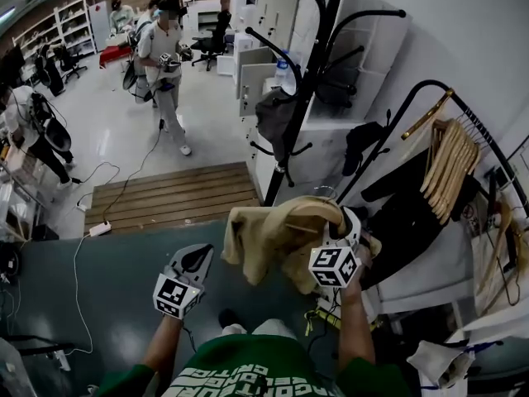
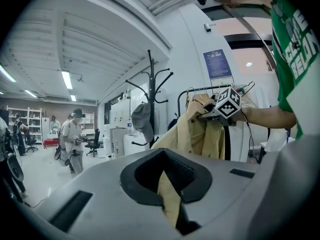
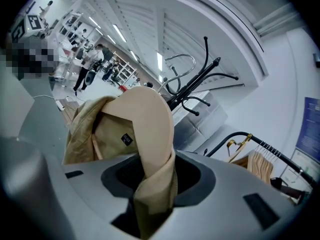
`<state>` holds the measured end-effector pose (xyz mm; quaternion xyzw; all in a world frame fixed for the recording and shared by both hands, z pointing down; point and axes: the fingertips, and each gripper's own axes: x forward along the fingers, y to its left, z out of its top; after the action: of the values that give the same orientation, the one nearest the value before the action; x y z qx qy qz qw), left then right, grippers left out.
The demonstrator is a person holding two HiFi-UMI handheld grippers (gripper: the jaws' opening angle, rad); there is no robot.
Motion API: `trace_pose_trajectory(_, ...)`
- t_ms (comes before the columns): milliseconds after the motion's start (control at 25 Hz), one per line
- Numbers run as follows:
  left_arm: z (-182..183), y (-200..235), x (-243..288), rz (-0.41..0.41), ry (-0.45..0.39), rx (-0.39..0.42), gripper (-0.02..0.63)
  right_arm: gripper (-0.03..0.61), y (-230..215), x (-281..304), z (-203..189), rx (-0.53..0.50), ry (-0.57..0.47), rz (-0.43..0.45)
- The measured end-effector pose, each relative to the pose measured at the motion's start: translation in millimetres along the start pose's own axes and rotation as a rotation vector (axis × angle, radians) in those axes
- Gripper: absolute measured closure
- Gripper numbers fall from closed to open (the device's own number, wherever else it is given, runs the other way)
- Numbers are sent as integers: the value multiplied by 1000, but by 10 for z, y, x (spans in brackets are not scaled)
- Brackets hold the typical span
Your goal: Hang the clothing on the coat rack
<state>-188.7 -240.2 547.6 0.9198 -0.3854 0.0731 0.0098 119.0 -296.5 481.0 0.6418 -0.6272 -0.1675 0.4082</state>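
Note:
A tan jacket hangs bunched in front of me, between both grippers. My right gripper is shut on it near the collar, and in the right gripper view the cloth twists down through the jaws. My left gripper is lower left of the jacket. In its own view a thin tan strip of the cloth is pinched in the jaws. The rest of the jacket hangs beyond, under the right gripper. The black coat rack stands just past the jacket.
A grey cap hangs on a lower hook of the rack. A black garment rail with wooden hangers and dark clothes stands at the right. White cabinets are behind the rack. A wooden platform, floor cables and a standing person lie ahead left.

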Motion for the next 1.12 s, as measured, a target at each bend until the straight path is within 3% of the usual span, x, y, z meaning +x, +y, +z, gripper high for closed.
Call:
trace_pose_trajectory(480, 25, 95, 226, 39, 12, -15, 609, 420, 149, 417, -133, 5, 5, 66)
trace_pose_trajectory(1120, 80, -258, 749, 97, 18, -54, 609, 420, 528, 1303, -715, -53, 8, 179)
